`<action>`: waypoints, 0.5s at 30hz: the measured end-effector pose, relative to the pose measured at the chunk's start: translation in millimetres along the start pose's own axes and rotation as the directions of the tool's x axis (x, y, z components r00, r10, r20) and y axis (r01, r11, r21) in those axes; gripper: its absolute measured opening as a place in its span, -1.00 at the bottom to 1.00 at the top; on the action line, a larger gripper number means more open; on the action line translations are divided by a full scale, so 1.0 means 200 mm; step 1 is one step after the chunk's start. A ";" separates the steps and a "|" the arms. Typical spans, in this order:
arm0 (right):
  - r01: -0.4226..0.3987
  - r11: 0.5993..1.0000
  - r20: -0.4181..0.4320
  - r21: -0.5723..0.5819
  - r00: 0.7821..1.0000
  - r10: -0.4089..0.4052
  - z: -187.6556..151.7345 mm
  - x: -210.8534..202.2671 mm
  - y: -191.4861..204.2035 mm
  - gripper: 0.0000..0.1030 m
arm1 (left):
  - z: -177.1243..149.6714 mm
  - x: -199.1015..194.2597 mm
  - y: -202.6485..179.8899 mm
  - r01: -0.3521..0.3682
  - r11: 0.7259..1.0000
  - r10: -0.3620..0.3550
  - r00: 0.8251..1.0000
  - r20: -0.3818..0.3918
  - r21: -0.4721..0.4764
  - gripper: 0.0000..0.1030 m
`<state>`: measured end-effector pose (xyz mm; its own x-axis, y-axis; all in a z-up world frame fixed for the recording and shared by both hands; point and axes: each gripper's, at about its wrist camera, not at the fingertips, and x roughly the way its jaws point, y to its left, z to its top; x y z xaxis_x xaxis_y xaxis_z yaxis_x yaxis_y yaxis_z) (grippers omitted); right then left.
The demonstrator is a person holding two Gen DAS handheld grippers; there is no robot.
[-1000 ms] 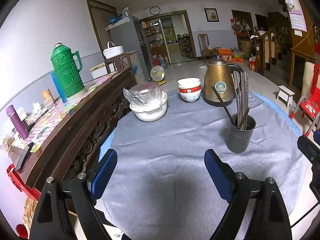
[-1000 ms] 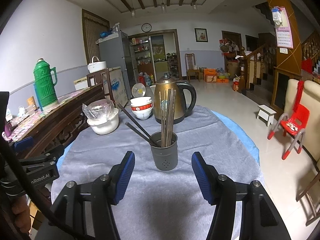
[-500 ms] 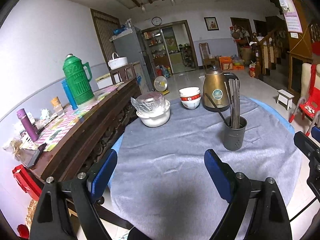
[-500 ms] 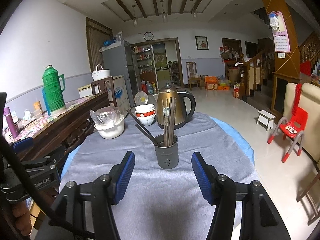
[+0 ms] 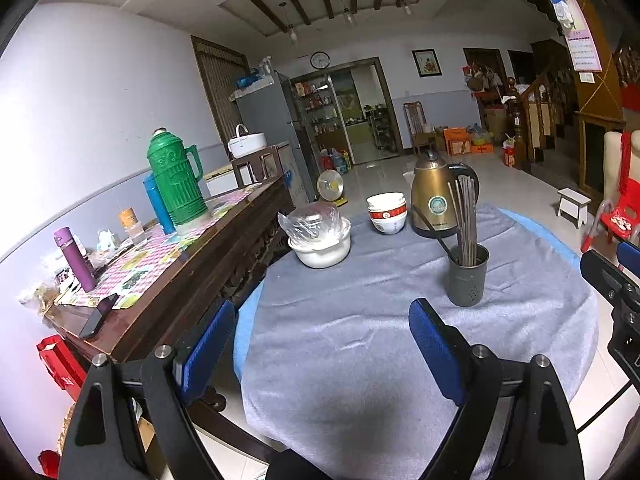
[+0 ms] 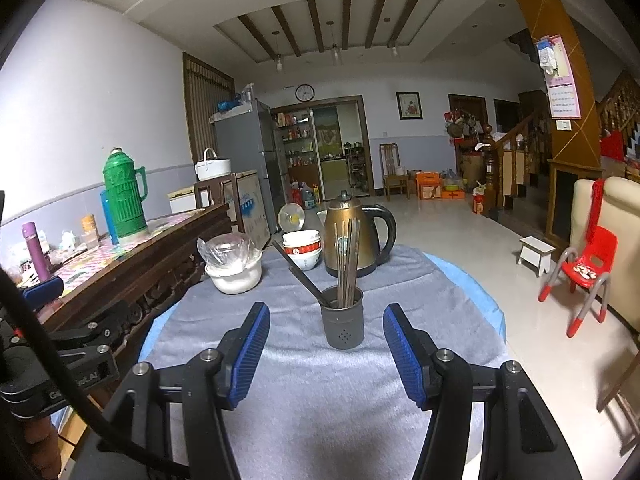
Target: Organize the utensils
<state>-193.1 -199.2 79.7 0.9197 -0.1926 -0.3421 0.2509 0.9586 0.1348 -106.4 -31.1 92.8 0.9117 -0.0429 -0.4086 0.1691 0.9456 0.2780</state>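
Both the left gripper (image 5: 320, 344) and right gripper (image 6: 326, 350) have pulled back, fingers wide apart and empty. The chopsticks (image 6: 347, 262) stand in the grey metal holder (image 6: 343, 317) on the bench (image 6: 360, 400), so tidying looks done.

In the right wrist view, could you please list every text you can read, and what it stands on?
"Go": white letters on the left gripper's black body, cut off by a cable.
"ot.AI": the ending of the print below it.
Kettle badge: blurred.
Wall calendar: too small.
Clock numerals: too small.
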 end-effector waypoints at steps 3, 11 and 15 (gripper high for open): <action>0.000 1.000 0.011 -0.001 1.000 0.000 0.01 -0.02 0.00 0.22 | 0.00 -0.02 0.02 -0.006 1.000 0.007 1.000 0.007 -0.008 0.74; -0.003 1.000 0.026 0.006 1.000 0.003 0.02 -0.05 -0.01 0.24 | -0.02 -0.05 0.04 -0.017 1.000 0.017 1.000 0.013 -0.004 0.74; -0.004 1.000 0.024 0.000 1.000 0.004 0.02 -0.06 0.00 0.24 | -0.03 -0.06 0.07 -0.025 1.000 0.026 1.000 0.013 -0.017 0.74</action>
<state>-202.7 -197.7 87.3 0.9276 -0.1939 -0.3193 0.2475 0.9592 0.1365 -116.1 -15.0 97.2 0.9206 -0.0229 -0.3898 0.1395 0.9517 0.2735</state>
